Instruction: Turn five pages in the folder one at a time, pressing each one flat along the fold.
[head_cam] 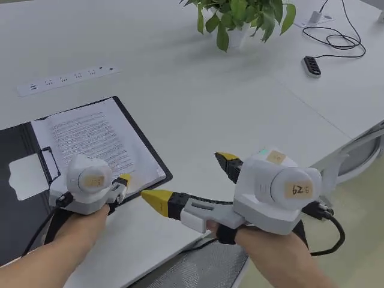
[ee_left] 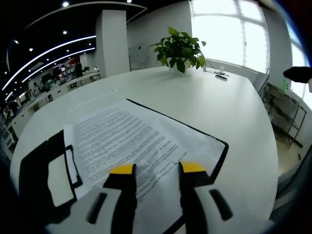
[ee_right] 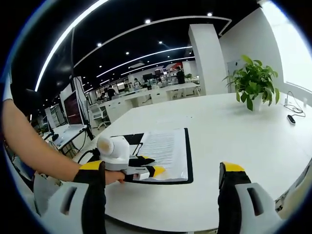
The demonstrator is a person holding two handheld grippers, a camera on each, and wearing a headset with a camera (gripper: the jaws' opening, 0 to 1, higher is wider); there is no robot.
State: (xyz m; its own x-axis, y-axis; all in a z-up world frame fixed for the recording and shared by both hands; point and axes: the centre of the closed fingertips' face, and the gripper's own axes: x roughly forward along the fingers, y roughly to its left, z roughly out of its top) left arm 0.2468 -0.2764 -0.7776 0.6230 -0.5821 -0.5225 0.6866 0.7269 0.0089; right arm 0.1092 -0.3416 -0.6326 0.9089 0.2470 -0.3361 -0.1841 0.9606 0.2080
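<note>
Holding both hand-held grippers by the open folder [head_cam: 18,216] on the white worktop [head_cam: 210,108].
Folder lies at the worktop's near-left edge, black cover spread open, printed page [head_cam: 90,135] uppermost on its right half. Left hand-held gripper [head_cam: 122,182] is over the page's near right corner, jaws a narrow gap apart with nothing between them; contact with the paper cannot be told. Right hand-held gripper [head_cam: 192,178] is just right of the folder, off the page, jaws spread wide, empty.

My left claw [ee_left: 157,169] and right claw [ee_right: 163,166] are white, yellow-tipped; black folder [head_cam: 15,144], white page [head_cam: 90,135] with fine dark print; green-leaved plant [head_cam: 240,15] at one o'clock
</note>
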